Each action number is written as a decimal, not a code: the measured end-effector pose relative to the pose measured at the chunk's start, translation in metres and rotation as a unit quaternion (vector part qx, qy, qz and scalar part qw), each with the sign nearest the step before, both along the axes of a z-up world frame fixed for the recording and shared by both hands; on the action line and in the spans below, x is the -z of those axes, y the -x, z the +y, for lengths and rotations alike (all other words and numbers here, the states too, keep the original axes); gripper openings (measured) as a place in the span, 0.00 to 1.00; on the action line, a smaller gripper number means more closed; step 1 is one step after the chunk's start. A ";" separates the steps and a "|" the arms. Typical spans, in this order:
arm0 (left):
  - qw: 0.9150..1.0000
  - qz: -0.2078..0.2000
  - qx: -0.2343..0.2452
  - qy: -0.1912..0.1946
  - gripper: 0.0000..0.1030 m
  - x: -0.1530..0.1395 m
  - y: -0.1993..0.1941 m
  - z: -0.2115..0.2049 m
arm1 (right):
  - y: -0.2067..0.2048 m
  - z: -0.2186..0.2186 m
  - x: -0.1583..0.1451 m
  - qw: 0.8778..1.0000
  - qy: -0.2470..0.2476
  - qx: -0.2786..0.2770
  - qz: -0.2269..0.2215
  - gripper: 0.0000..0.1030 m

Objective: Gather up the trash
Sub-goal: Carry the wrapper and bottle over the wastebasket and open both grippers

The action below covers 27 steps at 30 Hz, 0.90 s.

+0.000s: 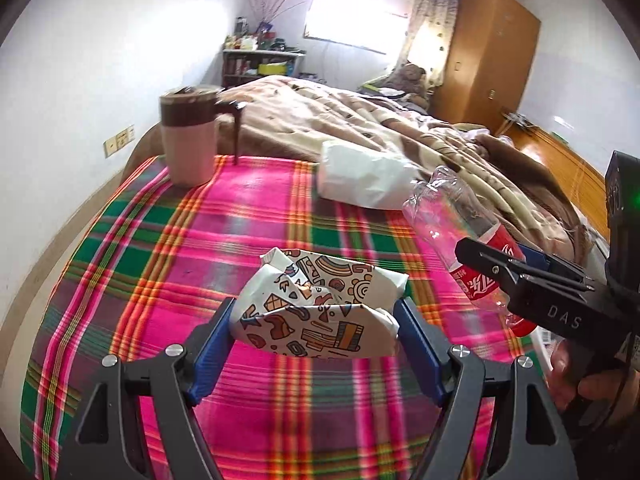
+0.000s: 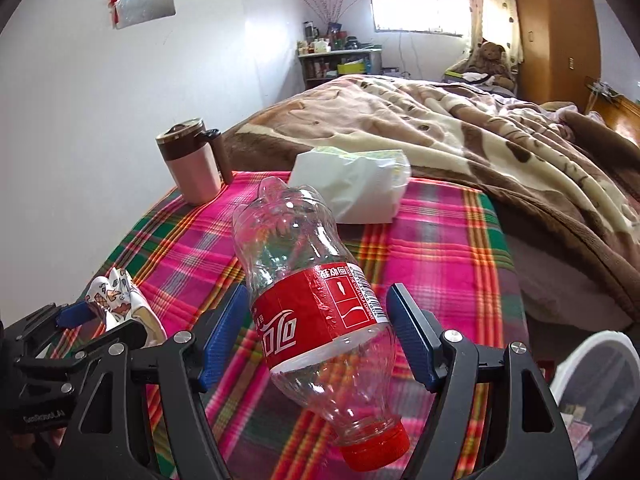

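Left gripper (image 1: 316, 332) clamps crumpled wrapper (image 1: 316, 312): light, soft. Right gripper (image 2: 316, 336) clamps empty bottle (image 2: 316, 300) at label: light, slippery, crushable.

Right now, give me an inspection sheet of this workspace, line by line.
Surface: pink and green plaid blanket on a bed.
Job's things: crumpled printed paper wrapper; empty cola bottle, red cap on.
Clutter: pink lidded mug; white tissue pack; brown fleece blanket.
Grippers: left gripper clamps the wrapper; right gripper clamps the bottle, both lifted.
Cables: nothing seen.
Surroundings: white bin at lower right; shelf, wardrobe, teddy bear.
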State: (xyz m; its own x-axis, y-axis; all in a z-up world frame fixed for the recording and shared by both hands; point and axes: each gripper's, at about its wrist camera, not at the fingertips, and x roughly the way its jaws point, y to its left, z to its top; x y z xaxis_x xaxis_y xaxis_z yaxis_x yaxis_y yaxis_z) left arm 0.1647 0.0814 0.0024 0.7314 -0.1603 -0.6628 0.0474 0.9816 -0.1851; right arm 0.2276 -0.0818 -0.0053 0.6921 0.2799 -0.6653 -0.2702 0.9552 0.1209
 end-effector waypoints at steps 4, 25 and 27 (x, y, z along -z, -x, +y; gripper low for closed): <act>1.000 -0.009 0.020 -0.004 0.77 -0.007 0.008 -0.022 | 0.016 -0.023 -0.007 1.000 -0.011 0.018 -0.010 0.71; 0.988 -0.051 0.147 -0.018 0.77 -0.034 0.033 -0.153 | 0.081 -0.135 -0.029 0.986 -0.024 0.157 -0.054 0.71; 0.986 -0.053 0.158 -0.015 0.77 -0.035 0.034 -0.166 | 0.086 -0.146 -0.030 0.983 -0.021 0.175 -0.054 0.71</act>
State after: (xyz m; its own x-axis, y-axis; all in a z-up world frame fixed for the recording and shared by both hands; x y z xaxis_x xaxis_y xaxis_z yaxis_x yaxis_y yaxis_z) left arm 0.1311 -0.0842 0.0378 0.7130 -0.3727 -0.5940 0.3696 0.9196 -0.1333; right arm 0.1419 -0.2281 0.0247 0.8173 0.0378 -0.5749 0.0609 0.9866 0.1515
